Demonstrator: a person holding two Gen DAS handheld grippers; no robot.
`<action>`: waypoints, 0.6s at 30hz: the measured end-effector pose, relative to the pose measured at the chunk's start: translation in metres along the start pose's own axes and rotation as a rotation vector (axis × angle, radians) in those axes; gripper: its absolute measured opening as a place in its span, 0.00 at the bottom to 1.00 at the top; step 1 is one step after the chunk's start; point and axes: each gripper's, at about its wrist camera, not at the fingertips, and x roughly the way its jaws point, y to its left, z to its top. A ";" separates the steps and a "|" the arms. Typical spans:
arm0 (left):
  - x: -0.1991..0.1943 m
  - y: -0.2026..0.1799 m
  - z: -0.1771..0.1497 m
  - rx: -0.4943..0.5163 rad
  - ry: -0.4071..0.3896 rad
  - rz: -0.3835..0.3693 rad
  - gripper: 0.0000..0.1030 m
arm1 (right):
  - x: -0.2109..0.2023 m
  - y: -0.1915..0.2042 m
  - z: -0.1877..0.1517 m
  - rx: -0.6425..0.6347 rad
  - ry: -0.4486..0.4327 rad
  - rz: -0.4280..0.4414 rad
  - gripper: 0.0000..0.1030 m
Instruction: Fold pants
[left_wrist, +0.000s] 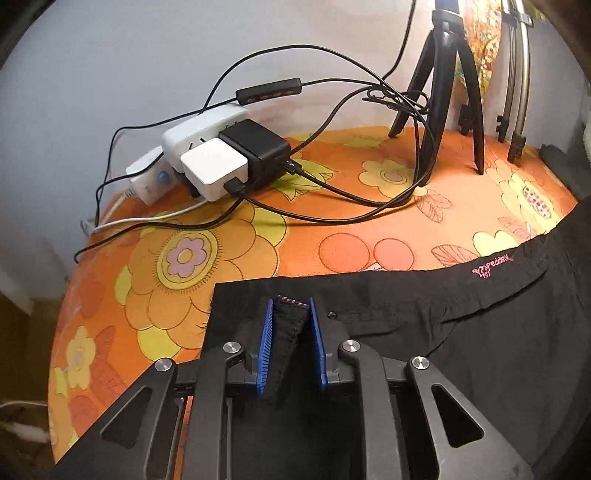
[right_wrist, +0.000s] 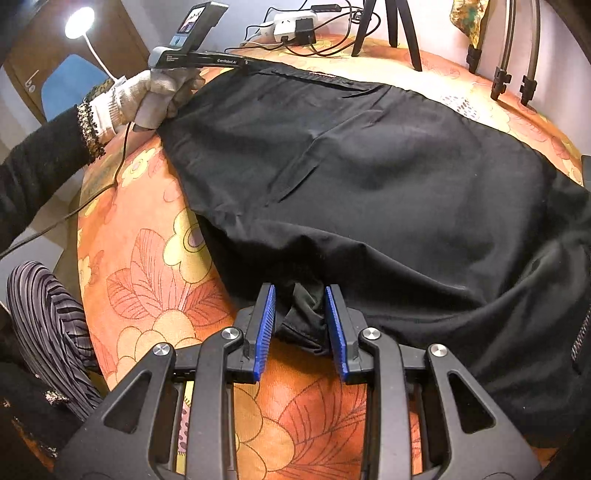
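Black pants (right_wrist: 388, 177) lie spread on the orange flowered tablecloth (right_wrist: 147, 266). In the left wrist view my left gripper (left_wrist: 290, 306) has a fold of the pants' (left_wrist: 443, 332) far corner edge between its blue pads, with a gap still showing between the pads. In the right wrist view my right gripper (right_wrist: 300, 295) stands with its blue pads apart around a bunched fold of the near hem. The left gripper (right_wrist: 207, 59) shows there too, held in a gloved hand at the far left corner of the pants.
A power strip with chargers (left_wrist: 225, 162) and tangled black cables (left_wrist: 351, 206) lie at the back of the table (left_wrist: 369, 243). A black tripod (left_wrist: 443, 92) and lamp legs (left_wrist: 513, 110) stand at the back right. The table edge curves at the left.
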 end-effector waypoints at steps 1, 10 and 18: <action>-0.002 -0.001 -0.001 0.005 0.001 -0.010 0.16 | 0.000 0.001 0.000 -0.002 -0.001 -0.003 0.28; -0.022 0.006 0.003 -0.067 -0.055 0.031 0.12 | 0.000 0.001 0.002 0.005 -0.007 -0.008 0.28; -0.007 0.013 0.016 -0.067 -0.036 0.082 0.12 | 0.001 0.009 -0.002 -0.041 0.017 0.008 0.28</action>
